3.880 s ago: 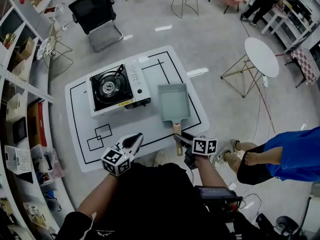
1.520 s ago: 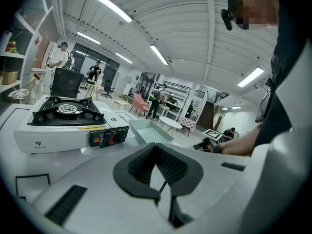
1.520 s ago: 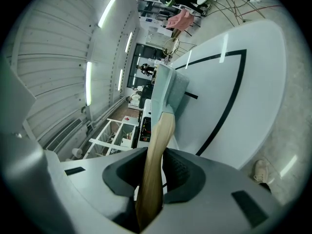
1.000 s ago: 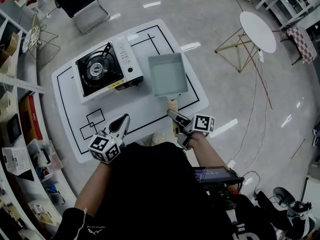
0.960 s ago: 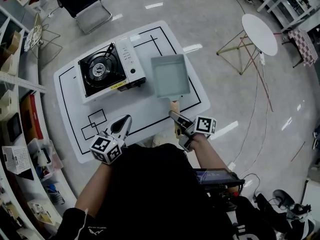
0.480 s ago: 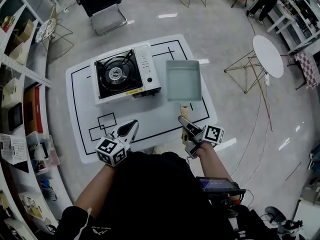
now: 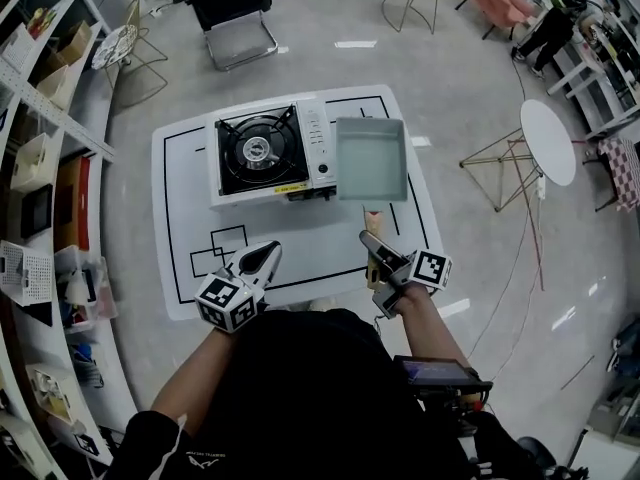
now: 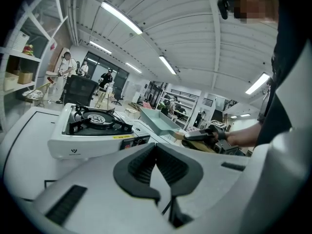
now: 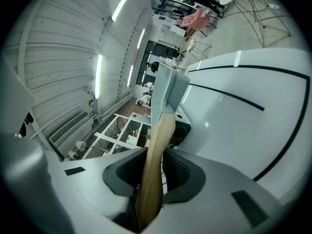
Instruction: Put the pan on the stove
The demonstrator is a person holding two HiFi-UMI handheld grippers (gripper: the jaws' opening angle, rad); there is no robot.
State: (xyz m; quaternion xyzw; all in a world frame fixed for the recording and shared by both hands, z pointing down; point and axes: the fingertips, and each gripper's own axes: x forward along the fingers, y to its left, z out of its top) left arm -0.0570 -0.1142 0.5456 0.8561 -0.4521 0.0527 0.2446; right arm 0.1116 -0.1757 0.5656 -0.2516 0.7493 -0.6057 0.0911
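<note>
Carrying the pan (image 7: 372, 158) by the far end of its wooden handle (image 7: 375, 213), we have the right gripper (image 7: 371, 242) clenched on that handle, with the pads pressing its sides in the right gripper view; the left gripper (image 7: 262, 259) hangs over the near part of the table (image 7: 330, 243), jaws closed on each other with nothing between them; the pan is in the air just right of the stove (image 7: 268, 153), its left rim overlapping the stove's right edge as seen from above, and it is not yet over the burner (image 7: 256, 150). We judge the main risk to be the grip itself: the pan's weight sits well out from the pads, so it could droop or twist about the handle; a low crossing could knock its rim against the stove's side or the raised pan supports and shove the stove; a set-down short of centre would leave it tipping off the supports. From above we cannot tell how far the pan's underside clears the stove; the right gripper view shows the pan nearly edge-on, with most of the stove hidden behind it; our own body cuts off the table's near edge.
</note>
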